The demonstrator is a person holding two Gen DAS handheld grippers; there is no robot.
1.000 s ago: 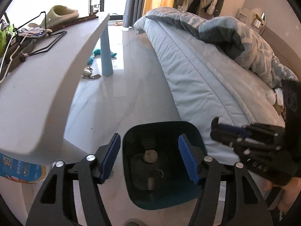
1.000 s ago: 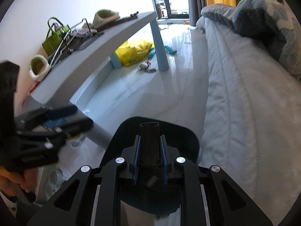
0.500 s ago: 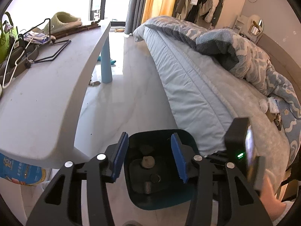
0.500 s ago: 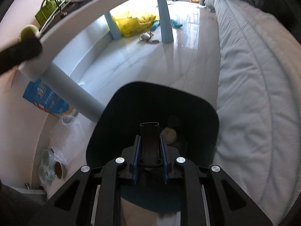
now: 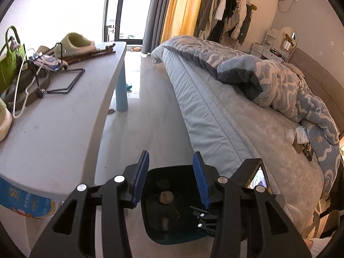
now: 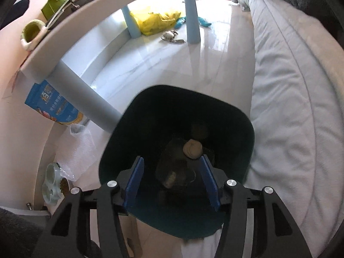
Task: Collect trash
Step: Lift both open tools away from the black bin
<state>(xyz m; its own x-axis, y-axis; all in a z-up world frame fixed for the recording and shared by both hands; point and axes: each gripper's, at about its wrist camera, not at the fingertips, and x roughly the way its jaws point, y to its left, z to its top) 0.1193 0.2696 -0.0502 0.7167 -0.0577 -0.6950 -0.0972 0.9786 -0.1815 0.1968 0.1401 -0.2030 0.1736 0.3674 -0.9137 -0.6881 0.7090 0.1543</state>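
Note:
A dark teal trash bin [image 6: 247,133] stands on the floor between the table and the bed; it also shows in the left wrist view [image 5: 154,232]. Inside lie a crumpled brown wad [image 6: 192,149] and other dark trash [image 6: 169,172]; the wad shows in the left wrist view [image 5: 166,197] too. My right gripper [image 6: 172,179] is open and empty, right above the bin's opening. My left gripper [image 5: 172,177] is open and empty, higher above the bin. More trash, a white wad [image 5: 289,135] and wrappers [image 5: 302,134], lies on the bed.
A grey table [image 5: 53,129] with a green bag [image 5: 8,64], slipper and wire stand is at left. The bed [image 5: 225,118] with a blue blanket is at right. A yellow bag [image 6: 157,20], a blue pack [image 6: 53,105] and a pet bowl [image 6: 51,182] sit on the floor.
The right gripper moved down over the bin and opened, letting go of the dark thing it held. The left gripper rose and narrowed a little, still open.

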